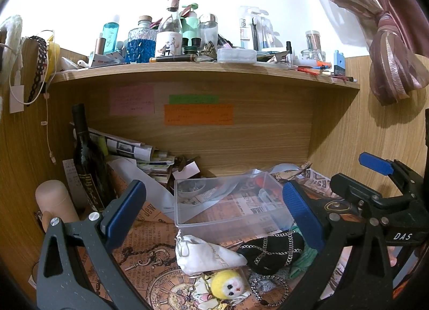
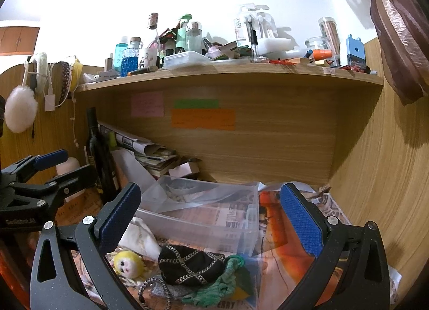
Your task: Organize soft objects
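Note:
Several soft things lie on the paper-covered desk: a white drawstring pouch [image 1: 203,255] [image 2: 140,240], a black chain-patterned pouch [image 1: 273,252] [image 2: 190,265], a yellow-haired doll [image 1: 230,284] [image 2: 127,261] and a green knitted piece [image 2: 217,285] [image 1: 301,263]. A clear plastic box [image 1: 228,201] [image 2: 203,213] stands just behind them. My left gripper [image 1: 214,216] is open and empty above them. My right gripper [image 2: 211,218] is open and empty too. The right gripper also shows at the right of the left wrist view [image 1: 375,175].
A dark wine bottle [image 1: 87,159] and a stack of papers [image 1: 134,151] stand at the back left. A pink cylinder [image 1: 55,202] is at the left. A cluttered shelf [image 1: 203,73] overhangs the desk. Wooden panels close both sides. A curtain [image 1: 388,49] hangs at the right.

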A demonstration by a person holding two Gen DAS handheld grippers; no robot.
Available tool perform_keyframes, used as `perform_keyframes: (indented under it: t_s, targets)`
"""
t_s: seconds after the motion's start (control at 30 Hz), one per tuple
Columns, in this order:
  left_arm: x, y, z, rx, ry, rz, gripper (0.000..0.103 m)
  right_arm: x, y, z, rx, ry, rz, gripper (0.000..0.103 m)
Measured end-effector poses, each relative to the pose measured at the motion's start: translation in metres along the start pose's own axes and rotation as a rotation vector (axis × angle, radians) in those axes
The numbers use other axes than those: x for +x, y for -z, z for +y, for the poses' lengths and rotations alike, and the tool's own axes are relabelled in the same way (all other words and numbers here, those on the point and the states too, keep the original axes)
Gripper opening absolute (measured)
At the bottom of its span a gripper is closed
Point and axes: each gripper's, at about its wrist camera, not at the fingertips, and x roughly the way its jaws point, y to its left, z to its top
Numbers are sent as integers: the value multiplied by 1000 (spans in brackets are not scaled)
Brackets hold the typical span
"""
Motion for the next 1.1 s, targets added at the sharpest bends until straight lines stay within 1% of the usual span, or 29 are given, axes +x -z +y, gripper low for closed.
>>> perform_keyframes:
  t_s: [0.33, 1.1]
  targets:
    - [2, 0, 4, -2, 9, 2, 103, 1, 1, 0, -1, -1, -1, 103]
    - [3, 0, 2, 1, 6, -3, 103, -1, 0, 0, 1, -2, -3, 103]
